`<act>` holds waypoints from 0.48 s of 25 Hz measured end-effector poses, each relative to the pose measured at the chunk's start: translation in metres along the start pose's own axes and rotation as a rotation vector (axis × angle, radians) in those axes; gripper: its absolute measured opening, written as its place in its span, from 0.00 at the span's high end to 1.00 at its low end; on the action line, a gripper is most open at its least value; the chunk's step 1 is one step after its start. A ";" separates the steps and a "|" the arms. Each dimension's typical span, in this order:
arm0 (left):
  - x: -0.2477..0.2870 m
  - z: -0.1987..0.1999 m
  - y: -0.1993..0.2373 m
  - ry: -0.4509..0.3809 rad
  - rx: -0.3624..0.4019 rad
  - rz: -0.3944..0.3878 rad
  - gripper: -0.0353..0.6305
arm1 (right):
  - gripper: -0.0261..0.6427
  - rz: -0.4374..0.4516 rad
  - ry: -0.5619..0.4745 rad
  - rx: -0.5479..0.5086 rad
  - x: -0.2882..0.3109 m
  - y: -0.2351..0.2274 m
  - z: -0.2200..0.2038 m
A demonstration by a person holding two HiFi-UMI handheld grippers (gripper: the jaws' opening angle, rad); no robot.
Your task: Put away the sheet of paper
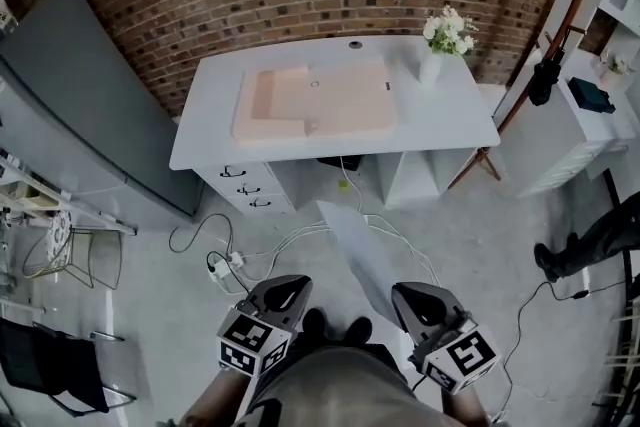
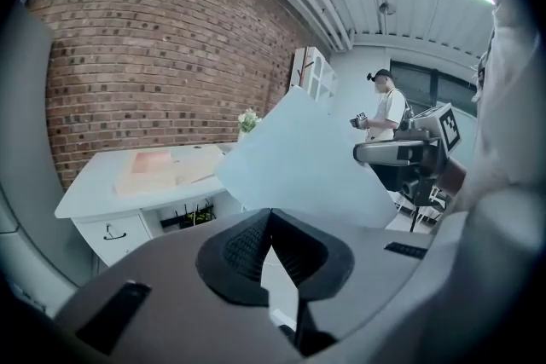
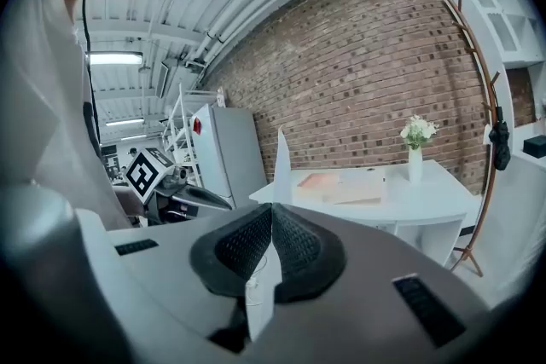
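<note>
The sheet of paper (image 1: pixel 362 255) hangs in the air above the floor, in front of the person and well short of the white tabletop (image 1: pixel 450 120). The right gripper (image 1: pixel 403 293) pinches its near end, fingers closed flat on it. That grip probably explains why the right gripper view shows the sheet as a thin upright sliver rising straight off the finger line. It is carried on edge, its plane matching the plane where the fingers meet.

The left gripper (image 1: pixel 290 287) sits beside it and apart from it. Its fingers are pressed together with nothing seen between them, so the right alone seems to carry the load. From the left gripper view the sheet's broad face is in full sight, which fits that side-on position.

The sheet's long axis runs from the right gripper forward and slightly to the person's left. The free end points toward the tabletop, where a pale pink board (image 1: pixel 320 100) and a vase of flowers (image 1: pixel 440 45) stand.
</note>
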State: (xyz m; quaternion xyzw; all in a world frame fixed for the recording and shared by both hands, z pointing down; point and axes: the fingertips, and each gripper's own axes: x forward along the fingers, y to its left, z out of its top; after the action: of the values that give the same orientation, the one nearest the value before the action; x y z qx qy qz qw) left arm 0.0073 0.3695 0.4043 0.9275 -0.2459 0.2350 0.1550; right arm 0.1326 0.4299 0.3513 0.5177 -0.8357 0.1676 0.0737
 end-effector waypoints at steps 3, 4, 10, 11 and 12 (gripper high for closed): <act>0.002 -0.003 -0.008 0.017 -0.013 0.037 0.93 | 0.93 0.029 -0.002 0.001 -0.005 -0.009 -0.003; 0.003 -0.004 -0.011 0.019 -0.014 0.046 0.93 | 0.93 0.043 -0.001 -0.004 -0.006 -0.011 -0.003; 0.015 0.004 -0.020 0.005 -0.004 0.068 0.93 | 0.93 0.073 -0.022 -0.031 -0.010 -0.028 0.007; 0.018 0.006 -0.021 0.002 0.000 0.067 0.93 | 0.93 0.070 -0.028 -0.036 -0.011 -0.031 0.009; 0.022 0.008 -0.022 0.001 0.005 0.063 0.93 | 0.93 0.066 -0.030 -0.037 -0.012 -0.033 0.010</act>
State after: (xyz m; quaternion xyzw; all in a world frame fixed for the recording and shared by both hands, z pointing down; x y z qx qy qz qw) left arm 0.0386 0.3757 0.4055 0.9196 -0.2743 0.2408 0.1451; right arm 0.1681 0.4228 0.3448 0.4908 -0.8564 0.1464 0.0652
